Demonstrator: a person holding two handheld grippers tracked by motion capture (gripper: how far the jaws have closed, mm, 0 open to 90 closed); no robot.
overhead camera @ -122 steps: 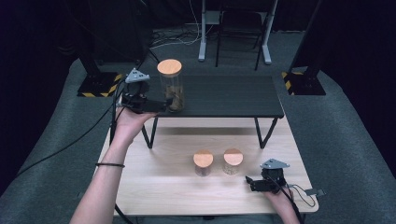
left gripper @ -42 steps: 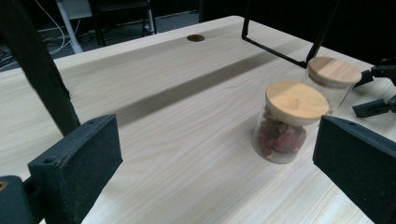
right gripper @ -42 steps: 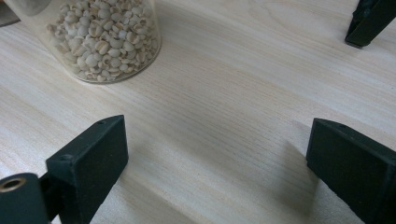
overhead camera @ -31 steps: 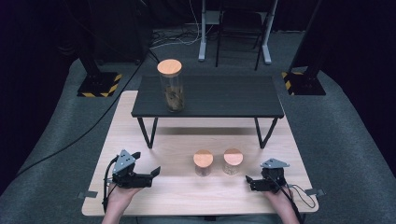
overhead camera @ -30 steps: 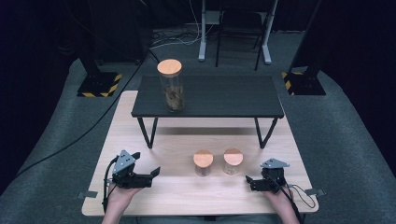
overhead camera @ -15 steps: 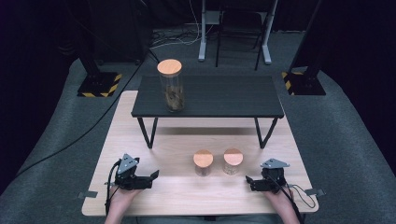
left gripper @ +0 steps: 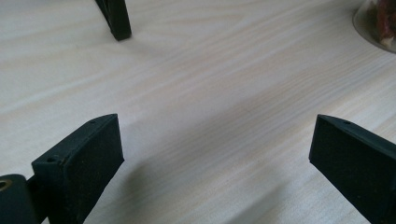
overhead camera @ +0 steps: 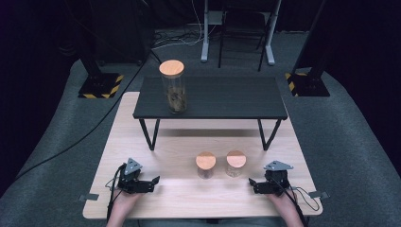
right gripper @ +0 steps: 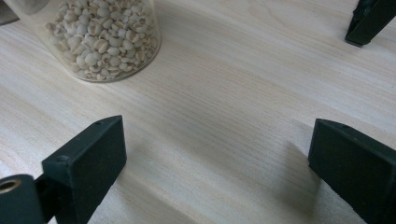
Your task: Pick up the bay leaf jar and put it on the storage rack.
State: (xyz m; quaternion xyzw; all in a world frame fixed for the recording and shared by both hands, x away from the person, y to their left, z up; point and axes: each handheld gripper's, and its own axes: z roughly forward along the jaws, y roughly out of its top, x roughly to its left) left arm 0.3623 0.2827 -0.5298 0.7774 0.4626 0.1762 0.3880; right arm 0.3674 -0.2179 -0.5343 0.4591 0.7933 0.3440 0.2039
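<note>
A tall glass jar (overhead camera: 172, 90) with a cork lid stands on the left part of the low black table (overhead camera: 227, 99). Two short cork-lidded jars (overhead camera: 205, 164) (overhead camera: 236, 162) sit side by side on the wooden table (overhead camera: 179, 137). My left gripper (overhead camera: 152, 183) lies low at the front left, open; its jaws have just been closing a little, with only bare wood between them (left gripper: 212, 154). At the front right, my right gripper (overhead camera: 253, 185) is open over bare wood (right gripper: 217, 154). A jar of pale grains (right gripper: 100, 37) stands just beyond its left jaw.
The black table's legs (left gripper: 116, 18) (right gripper: 371, 18) stand ahead of each gripper. The rim of a jar with reddish contents (left gripper: 378, 23) shows at the far right of the left gripper view. Dark stands and cables lie on the grey floor behind.
My left hand left the tall jar on the black table and came back to the front left, then sank toward the wood. The right gripper has kept still.
</note>
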